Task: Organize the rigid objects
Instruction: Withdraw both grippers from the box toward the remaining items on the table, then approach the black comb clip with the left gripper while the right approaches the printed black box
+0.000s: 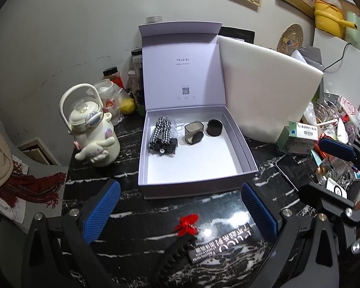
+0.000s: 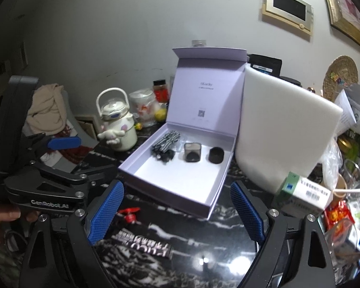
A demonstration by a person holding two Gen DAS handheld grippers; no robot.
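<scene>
A black hairband [image 1: 177,252] with a red bow [image 1: 186,224] lies on the black marble table [image 1: 136,206], near its front edge, just in front of the open white box [image 1: 192,170]. It rests between the blue pads [image 1: 103,212] of the left gripper [image 1: 180,216], whose jaws stand wide apart and touch nothing. In the right wrist view only the bow [image 2: 129,214] shows, beside that gripper's left pad. The box sits mid-table with its lid [image 1: 181,67] upright at the back. Along the box's rear wall lie a checked hair tie [image 1: 162,134], a clear clip [image 1: 178,126], a smoky square cup [image 1: 194,133] and a black round band [image 1: 214,127], set in a row from left to right; the front half of the box floor is bare. The right gripper [image 2: 177,213] hovers before the box's front right corner, jaws spread and holding nothing. A black card [image 1: 224,246] with white lettering lies just right of the hairband. A cream kettle-shaped bottle [image 1: 93,129] stands near the table's left edge, and a white foam slab [image 1: 266,91] leans at the box's right side. A green-and-white carton [image 1: 300,135] sits near the right edge among clutter.
</scene>
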